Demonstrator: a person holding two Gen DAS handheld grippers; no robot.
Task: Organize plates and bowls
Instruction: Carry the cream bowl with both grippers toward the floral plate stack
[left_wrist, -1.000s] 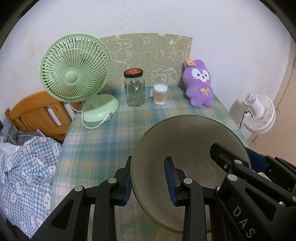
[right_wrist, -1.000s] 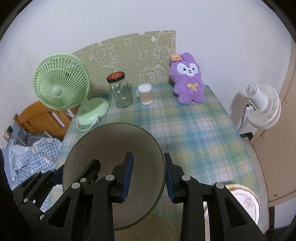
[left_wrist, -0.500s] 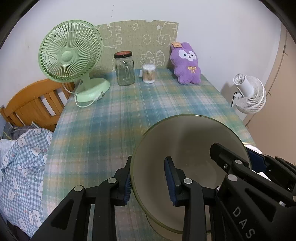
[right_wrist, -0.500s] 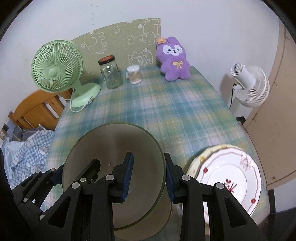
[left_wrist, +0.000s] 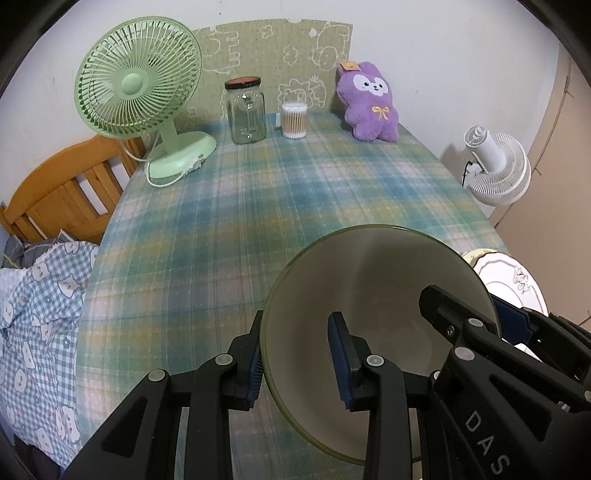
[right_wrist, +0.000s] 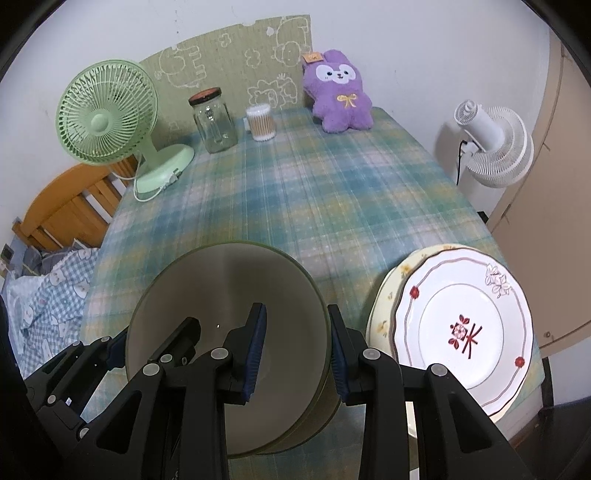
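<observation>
With both grippers, left (left_wrist: 297, 363) and right (right_wrist: 295, 349), clamped on the bowl (right_wrist: 225, 332), I have lowered it beside the plates (right_wrist: 458, 328), ready to nest.

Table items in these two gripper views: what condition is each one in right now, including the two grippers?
Bowl: held by both grippers at opposite rims, over a second bowl.
Left gripper: shut on bowl rim.
Right gripper: shut on bowl rim.
Plates: two stacked, floral one on top.
Glass jar: lid on, looks empty.
Green fan: upright, blades not blurred.
</observation>
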